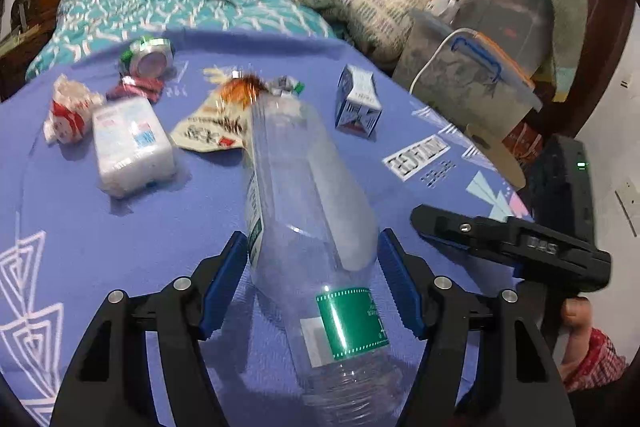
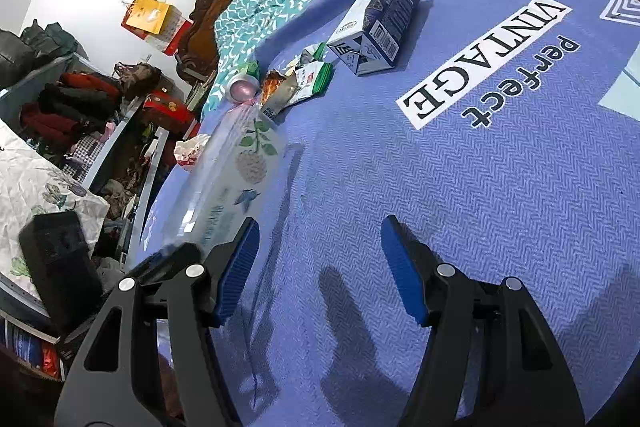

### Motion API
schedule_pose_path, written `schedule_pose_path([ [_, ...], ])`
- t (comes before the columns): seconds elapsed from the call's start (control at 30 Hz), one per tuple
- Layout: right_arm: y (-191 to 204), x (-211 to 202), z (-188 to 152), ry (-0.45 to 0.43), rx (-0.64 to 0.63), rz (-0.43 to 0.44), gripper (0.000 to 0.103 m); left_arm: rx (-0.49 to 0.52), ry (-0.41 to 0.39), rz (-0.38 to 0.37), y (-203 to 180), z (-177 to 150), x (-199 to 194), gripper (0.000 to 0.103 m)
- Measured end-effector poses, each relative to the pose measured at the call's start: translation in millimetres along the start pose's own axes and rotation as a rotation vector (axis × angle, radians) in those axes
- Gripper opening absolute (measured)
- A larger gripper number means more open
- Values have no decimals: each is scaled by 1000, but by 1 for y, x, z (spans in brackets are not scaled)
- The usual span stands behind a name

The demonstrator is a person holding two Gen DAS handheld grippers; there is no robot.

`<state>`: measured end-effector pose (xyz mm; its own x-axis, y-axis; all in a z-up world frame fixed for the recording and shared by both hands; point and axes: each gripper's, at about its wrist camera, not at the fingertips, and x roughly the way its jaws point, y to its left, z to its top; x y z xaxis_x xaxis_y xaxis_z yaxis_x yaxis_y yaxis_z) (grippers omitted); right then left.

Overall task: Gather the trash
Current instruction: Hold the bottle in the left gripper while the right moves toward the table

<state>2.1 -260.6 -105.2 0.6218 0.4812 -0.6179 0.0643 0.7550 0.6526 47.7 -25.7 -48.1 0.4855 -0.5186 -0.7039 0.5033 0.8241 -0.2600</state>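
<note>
Clear plastic bottle [image 1: 316,227], green label band, lying lengthwise on the purple bedspread [image 1: 120,235] between the blue pads of the left gripper [image 1: 314,283]; both pads seem to meet its sides, though blur leaves firm contact uncertain. Right gripper [image 2: 318,267]: jaws apart, nothing between them, bare bedspread below, beside the bottle's right flank.

Other items, placed relative to the bottle:
- White wrapped tissue pack [image 1: 130,143], to its left, apart.
- Crumpled red-and-white wrapper [image 1: 68,115], left beyond the pack.
- Flattened snack bag [image 1: 216,127], touching near the neck end.
- Squashed foil cup [image 1: 148,57] over a dark red wrapper [image 1: 136,89], beyond, upper left.
- Small blue-and-white carton [image 1: 358,103], upright, beyond, to the right, well apart.
- Lidded storage bins [image 1: 472,83], off the bed's far right edge.
</note>
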Motion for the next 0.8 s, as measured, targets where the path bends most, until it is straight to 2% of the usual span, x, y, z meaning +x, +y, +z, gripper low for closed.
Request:
schedule_pose_path([
  [0.1,5,1,-1,-2,-11,-20,64,8,-38,-13,2,-3,-17,63],
  [0.2,20,4,-3,-3,-89,-50,65,-7,-52,-18,11,-8,-30,63],
  [0.47,48,20,-9,36,-201,-50,65,-71,-75,18,47,-30,-60,63],
  [0.8,86,44,-14,85,-296,-6,65,-165,-122,123,88,-51,-96,63],
])
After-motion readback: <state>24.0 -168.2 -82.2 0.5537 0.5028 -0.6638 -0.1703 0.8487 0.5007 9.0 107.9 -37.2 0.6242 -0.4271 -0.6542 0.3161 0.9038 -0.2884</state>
